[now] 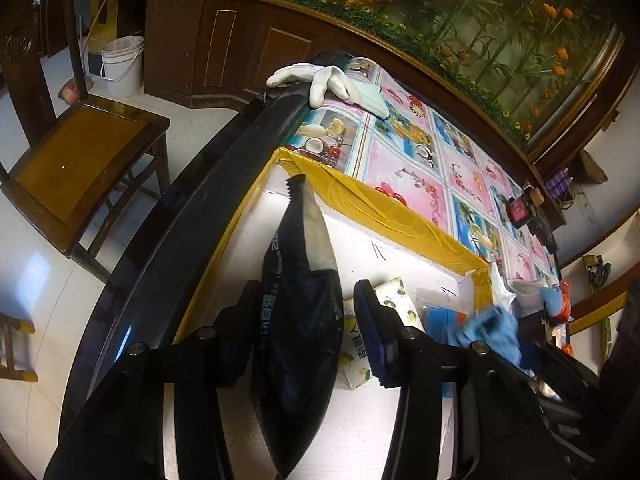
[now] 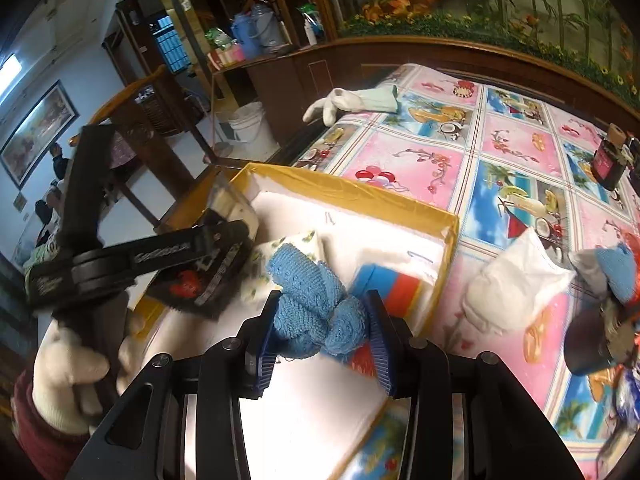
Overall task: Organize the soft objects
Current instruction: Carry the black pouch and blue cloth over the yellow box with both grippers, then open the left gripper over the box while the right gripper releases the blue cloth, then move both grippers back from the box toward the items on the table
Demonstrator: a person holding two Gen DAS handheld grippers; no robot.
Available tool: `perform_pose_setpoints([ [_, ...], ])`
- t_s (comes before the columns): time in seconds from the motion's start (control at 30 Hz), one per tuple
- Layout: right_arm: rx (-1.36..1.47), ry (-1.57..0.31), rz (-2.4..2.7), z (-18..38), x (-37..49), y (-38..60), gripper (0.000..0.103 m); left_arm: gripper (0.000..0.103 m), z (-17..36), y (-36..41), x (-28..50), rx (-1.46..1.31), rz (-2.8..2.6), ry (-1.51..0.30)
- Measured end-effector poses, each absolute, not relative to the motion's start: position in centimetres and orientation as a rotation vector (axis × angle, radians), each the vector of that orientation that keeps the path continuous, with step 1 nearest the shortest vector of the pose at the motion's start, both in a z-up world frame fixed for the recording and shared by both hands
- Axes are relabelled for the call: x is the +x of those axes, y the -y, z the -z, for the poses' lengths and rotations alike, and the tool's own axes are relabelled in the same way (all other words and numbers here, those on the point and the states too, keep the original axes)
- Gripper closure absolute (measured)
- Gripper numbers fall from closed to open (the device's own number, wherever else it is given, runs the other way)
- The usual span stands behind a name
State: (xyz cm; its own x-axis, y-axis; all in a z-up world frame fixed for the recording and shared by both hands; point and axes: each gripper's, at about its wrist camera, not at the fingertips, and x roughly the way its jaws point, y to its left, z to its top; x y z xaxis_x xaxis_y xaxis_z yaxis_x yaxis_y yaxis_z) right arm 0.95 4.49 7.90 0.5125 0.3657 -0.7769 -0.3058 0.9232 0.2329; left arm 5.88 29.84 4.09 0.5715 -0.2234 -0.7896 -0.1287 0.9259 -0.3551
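A white foam box with yellow-taped rim (image 1: 400, 208) (image 2: 360, 196) stands on the flowered tablecloth. My left gripper (image 1: 304, 320) is shut on a black plastic pouch (image 1: 298, 312) and holds it over the box; the pouch also shows in the right wrist view (image 2: 200, 280). My right gripper (image 2: 320, 328) is shut on a blue knitted cloth (image 2: 316, 308) over the box's near side; the cloth shows blurred in the left wrist view (image 1: 488, 328). A lemon-print tissue pack (image 1: 394, 300) (image 2: 296, 244) and a blue-and-red pack (image 2: 392, 284) lie inside the box.
White gloves (image 1: 320, 80) (image 2: 352, 100) hang over the table's far corner. A white padded pack (image 2: 516, 280) and a blue-and-grey soft item (image 2: 612, 268) lie right of the box. A dark jar (image 2: 608, 156) stands far right. A wooden chair (image 1: 80, 160) and white bucket (image 1: 122, 64) stand beside the table.
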Motion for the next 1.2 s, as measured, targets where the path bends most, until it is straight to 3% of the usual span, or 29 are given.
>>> perform_pose_setpoints([
  [0.17,0.044,-0.960,-0.371,-6.7,3.8,-6.4,0.057,0.054,-4.8,-30.2,4.4,-0.420,0.076,-0.936],
  [0.3,0.009,-0.919,-0.355,-6.7,4.0,-7.3,0.032,0.045,-5.4,-30.6,3.4,-0.437,0.068,-0.914],
  [0.37,0.002,-0.893,-0.346,-6.9,3.6,-7.2,0.027,0.045,-5.8,-30.6,2.8,-0.441,0.063,-0.897],
  [0.77,0.021,-0.758,-0.297,-10.0,-6.0,-0.3,0.017,0.044,-9.1,-27.8,-3.7,-0.400,0.093,-0.769],
  [1.03,-0.021,-0.649,-0.230,-11.2,-13.1,4.2,0.011,0.044,-11.4,-20.4,-7.8,-0.313,0.209,-0.708],
  [1.2,-0.069,-0.549,-0.169,-12.2,-17.8,6.2,0.002,0.043,-11.9,-15.8,-9.7,-0.246,0.271,-0.688],
])
